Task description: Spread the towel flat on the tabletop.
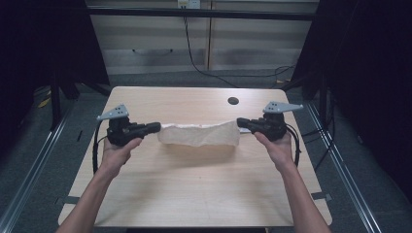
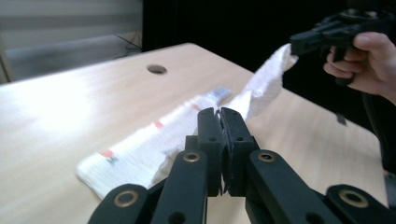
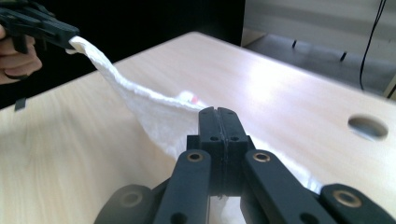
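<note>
A white cloth (image 1: 200, 134) hangs stretched between my two grippers above the middle of the wooden table (image 1: 194, 194). My left gripper (image 1: 156, 127) is shut on the cloth's left corner. My right gripper (image 1: 240, 122) is shut on its right corner. In the left gripper view the closed jaws pinch the cloth (image 2: 154, 140), which shows small red marks and runs across to the other gripper (image 2: 299, 42) at the upper right. In the right gripper view the cloth (image 3: 154, 116) rises from my shut jaws to the far gripper (image 3: 65, 35) at the upper left.
A round cable hole (image 1: 233, 101) sits in the table near its far edge. Metal rails (image 1: 43, 145) run along the floor on both sides. A black cable (image 1: 194, 58) hangs down the wall behind the table.
</note>
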{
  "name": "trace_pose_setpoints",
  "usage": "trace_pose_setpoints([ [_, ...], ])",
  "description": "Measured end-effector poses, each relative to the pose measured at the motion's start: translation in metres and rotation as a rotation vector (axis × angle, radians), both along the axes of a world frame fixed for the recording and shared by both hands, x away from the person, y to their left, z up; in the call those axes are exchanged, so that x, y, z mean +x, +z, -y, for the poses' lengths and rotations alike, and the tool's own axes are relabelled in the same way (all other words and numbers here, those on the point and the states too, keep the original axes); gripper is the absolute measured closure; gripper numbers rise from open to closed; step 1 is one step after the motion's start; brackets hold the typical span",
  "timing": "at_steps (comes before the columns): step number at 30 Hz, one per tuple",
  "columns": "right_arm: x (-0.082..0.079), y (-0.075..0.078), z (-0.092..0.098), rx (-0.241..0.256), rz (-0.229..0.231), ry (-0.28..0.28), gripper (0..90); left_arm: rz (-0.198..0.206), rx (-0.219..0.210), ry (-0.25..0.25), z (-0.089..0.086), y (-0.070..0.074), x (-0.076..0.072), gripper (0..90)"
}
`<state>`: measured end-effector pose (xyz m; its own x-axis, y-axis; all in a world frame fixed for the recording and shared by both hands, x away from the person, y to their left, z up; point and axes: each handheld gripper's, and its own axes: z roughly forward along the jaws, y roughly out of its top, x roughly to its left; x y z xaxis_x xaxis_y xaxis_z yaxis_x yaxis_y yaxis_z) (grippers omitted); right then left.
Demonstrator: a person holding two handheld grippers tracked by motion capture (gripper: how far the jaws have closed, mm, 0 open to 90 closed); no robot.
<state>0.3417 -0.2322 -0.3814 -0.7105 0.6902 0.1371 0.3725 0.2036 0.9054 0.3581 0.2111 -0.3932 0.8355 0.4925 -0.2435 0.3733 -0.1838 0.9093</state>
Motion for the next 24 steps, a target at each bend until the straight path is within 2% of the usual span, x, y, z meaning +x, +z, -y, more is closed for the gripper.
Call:
trace_pose_setpoints([
  [2, -0.010, -0.010, 0.005, -0.001, -0.016, -0.002, 90.0, -0.001, 0.012, -0.009, 0.001, -0.007, -0.010, 88.1],
  [7, -0.036, -0.035, 0.011, -0.013, -0.048, 0.001, 90.0, -0.040, 0.026, -0.037, 0.002, -0.030, -0.030, 88.1],
  [9, -0.046, -0.045, 0.012, 0.004, -0.068, 0.011, 90.0, -0.053, 0.046, -0.046, 0.003, -0.037, -0.036, 88.1],
  [11, -0.056, -0.052, 0.012, -0.014, -0.081, 0.015, 90.0, -0.060, 0.064, -0.052, 0.003, -0.042, -0.041, 88.0],
  [14, -0.068, -0.060, 0.012, -0.033, -0.101, 0.027, 90.0, -0.086, 0.055, -0.064, 0.003, -0.052, -0.048, 88.0],
  [18, -0.078, -0.069, 0.011, -0.031, -0.125, 0.038, 90.0, -0.114, 0.098, -0.076, 0.001, -0.068, -0.059, 88.0],
  [19, -0.082, -0.071, 0.009, -0.053, -0.104, 0.023, 90.0, -0.120, 0.116, -0.071, 0.000, -0.072, -0.061, 88.0],
  [20, -0.086, -0.073, 0.008, -0.049, -0.094, 0.024, 90.0, -0.133, 0.114, -0.070, -0.002, -0.076, -0.062, 88.0],
  [24, -0.099, -0.080, 0.000, -0.055, -0.115, 0.046, 90.0, -0.135, 0.133, -0.070, -0.006, -0.078, -0.070, 88.0],
])
